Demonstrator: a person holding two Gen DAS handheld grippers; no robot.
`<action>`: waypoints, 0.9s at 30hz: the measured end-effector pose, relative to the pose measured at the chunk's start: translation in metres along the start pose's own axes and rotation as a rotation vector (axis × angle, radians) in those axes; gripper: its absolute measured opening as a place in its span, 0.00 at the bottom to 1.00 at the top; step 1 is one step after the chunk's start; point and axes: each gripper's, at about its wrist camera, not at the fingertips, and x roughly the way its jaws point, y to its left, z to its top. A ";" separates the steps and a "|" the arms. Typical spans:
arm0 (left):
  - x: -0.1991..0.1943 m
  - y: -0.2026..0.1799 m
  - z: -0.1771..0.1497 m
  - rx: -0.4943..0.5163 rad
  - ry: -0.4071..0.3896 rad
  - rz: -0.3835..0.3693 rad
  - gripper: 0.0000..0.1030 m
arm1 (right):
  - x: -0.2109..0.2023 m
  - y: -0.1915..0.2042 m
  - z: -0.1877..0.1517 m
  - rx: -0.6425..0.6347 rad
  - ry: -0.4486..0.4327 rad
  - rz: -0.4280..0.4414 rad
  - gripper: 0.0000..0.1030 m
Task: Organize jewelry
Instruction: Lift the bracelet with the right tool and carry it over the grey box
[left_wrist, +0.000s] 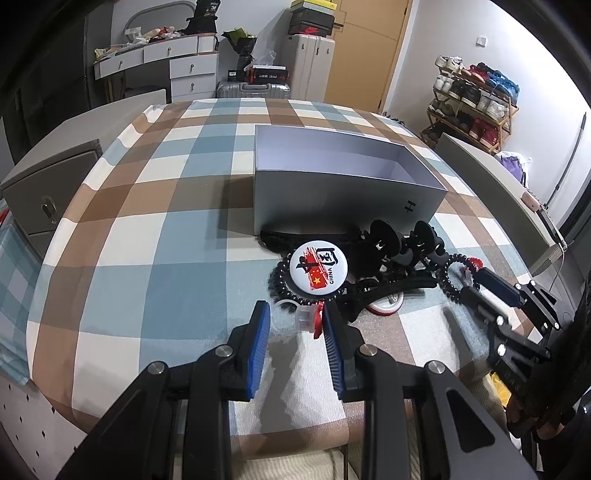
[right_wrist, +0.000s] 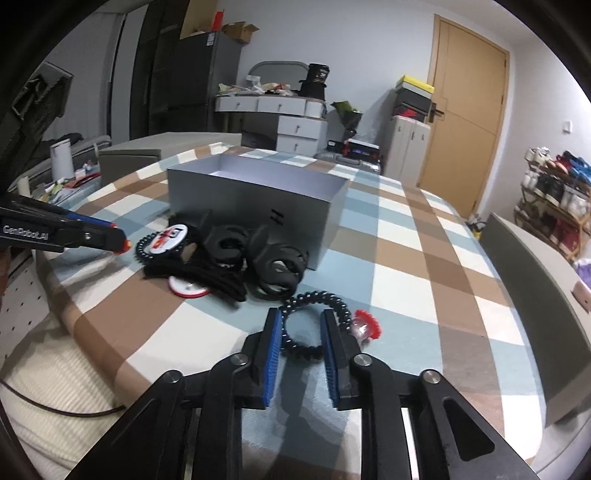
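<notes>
Jewelry pile (right_wrist: 221, 258) is loose on the checked tablecloth (left_wrist: 147, 221), right against the front wall of the grey open box (left_wrist: 332, 192). None of it shows inside the box, though the right-wrist view hides the floor.

Largest down:
- Two black hair claws (right_wrist: 280, 266) sit side by side, touching the box wall.
- A black band lies tangled under them.
- A round white badge (left_wrist: 317, 271) lies face up, with a black coil around it.
- A second round piece (right_wrist: 188, 286) lies face down with a red rim.
- A separate black coil bracelet (right_wrist: 314, 299) lies apart from the heap, on the near side.
- Just beside it is a small clear piece with a red frill (right_wrist: 365, 325).

Left gripper (left_wrist: 295, 310) is at its tightest, clamped on a small clear-and-red charm (left_wrist: 306, 319) at the fingertips. The charm is low over the cloth, near the badge.

Right gripper (right_wrist: 301, 321) has its jaws parted, straddling one side of the coil bracelet. The strand lies against the left pad, and I can't see it pinched.

Step, as I judge it: sorting has barely started. One charm is picked and the bracelet grasp is being set up.

Next, probably, the right jaws squeeze down on the coil strand, lift it clear of the frilled piece and carry it over the box rim. The left lifts its charm to the box too. The coil is springy and may slip or drag its neighbour.
</notes>
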 end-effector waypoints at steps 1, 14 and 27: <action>0.000 0.000 0.000 0.001 0.001 0.000 0.23 | 0.000 0.001 0.000 -0.003 0.004 0.006 0.34; -0.002 0.008 -0.002 -0.028 -0.005 -0.003 0.23 | 0.032 0.007 0.023 -0.049 0.217 0.115 0.09; -0.012 0.005 0.013 -0.008 -0.072 -0.045 0.23 | -0.006 -0.036 0.047 0.169 0.034 0.270 0.08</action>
